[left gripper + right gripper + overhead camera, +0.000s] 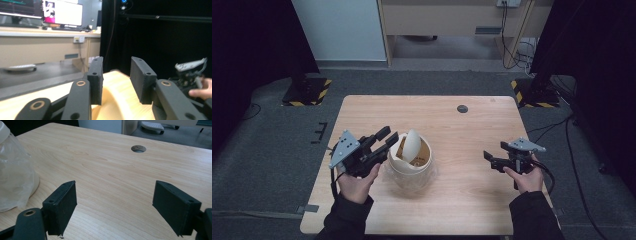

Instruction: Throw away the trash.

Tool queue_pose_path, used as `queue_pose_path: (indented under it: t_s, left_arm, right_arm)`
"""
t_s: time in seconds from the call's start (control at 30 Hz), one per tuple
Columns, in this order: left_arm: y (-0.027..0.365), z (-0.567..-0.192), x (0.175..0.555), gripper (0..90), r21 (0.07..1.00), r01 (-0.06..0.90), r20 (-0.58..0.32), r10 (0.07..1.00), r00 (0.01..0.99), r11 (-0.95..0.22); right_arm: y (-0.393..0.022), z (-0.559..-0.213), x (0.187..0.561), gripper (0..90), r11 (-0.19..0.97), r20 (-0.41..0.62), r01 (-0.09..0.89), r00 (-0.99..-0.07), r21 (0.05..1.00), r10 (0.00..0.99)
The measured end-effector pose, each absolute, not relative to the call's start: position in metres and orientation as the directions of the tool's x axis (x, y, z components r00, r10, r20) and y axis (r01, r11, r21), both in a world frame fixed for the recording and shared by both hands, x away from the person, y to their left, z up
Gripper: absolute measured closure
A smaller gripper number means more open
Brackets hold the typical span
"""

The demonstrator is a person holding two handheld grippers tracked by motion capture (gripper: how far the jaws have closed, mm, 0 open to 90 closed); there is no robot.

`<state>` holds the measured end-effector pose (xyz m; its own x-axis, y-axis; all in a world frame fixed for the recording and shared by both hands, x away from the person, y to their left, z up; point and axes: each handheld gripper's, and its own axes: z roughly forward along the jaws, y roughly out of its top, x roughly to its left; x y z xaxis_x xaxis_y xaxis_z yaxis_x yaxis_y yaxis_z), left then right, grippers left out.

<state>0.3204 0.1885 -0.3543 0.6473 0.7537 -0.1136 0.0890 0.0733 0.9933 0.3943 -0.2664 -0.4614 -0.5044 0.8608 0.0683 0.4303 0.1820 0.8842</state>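
Observation:
A cream bin (409, 167) with a tilted swing lid (413, 144) stands left of the table's middle, with a clear plastic bag around its body. My left gripper (387, 136) is at the bin's left rim, tips pointing toward the lid. In the left gripper view its jaws (117, 75) stand partly apart above the bin's cream surface (117, 100), pressing on nothing. My right gripper (490, 161) is held still at the right of the table, pointing left. Its jaws (115, 205) are wide open over bare wood, and the bagged bin (15, 170) lies off to their left.
The wooden table (472, 130) has a round cable hole (462, 108) near its far edge. Two stand bases with yellow-black stripes (307, 90) (534, 92) sit on the grey floor beyond the far corners. A desk (452, 20) stands farther back.

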Motion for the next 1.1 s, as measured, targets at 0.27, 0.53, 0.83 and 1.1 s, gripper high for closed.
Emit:
queue_pose_path:
  t_s: [0.27,0.53,0.83,1.1]
  left_arm:
    - [0.233,-0.397,0.312,55.6,0.978,0.204,-0.147,0.812,0.565,0.035]
    - [0.262,-0.451,0.315,43.4,0.936,0.352,-0.155,0.865,0.477,-0.026]
    - [0.284,-0.492,0.333,24.7,0.844,0.517,-0.092,0.909,0.406,-0.146]
    - [0.301,-0.508,0.343,17.9,0.789,0.596,-0.077,0.940,0.334,-0.147]
  right_arm:
    - [-0.269,-0.463,0.395,17.5,0.188,0.058,0.430,-0.498,0.883,0.865]
    - [-0.273,-0.469,0.396,16.1,0.196,0.054,0.450,-0.485,0.871,0.873]
    - [-0.284,-0.488,0.398,12.6,0.213,0.065,0.545,-0.445,0.811,0.893]
    - [-0.299,-0.505,0.400,10.8,0.217,0.059,0.598,-0.408,0.772,0.911]
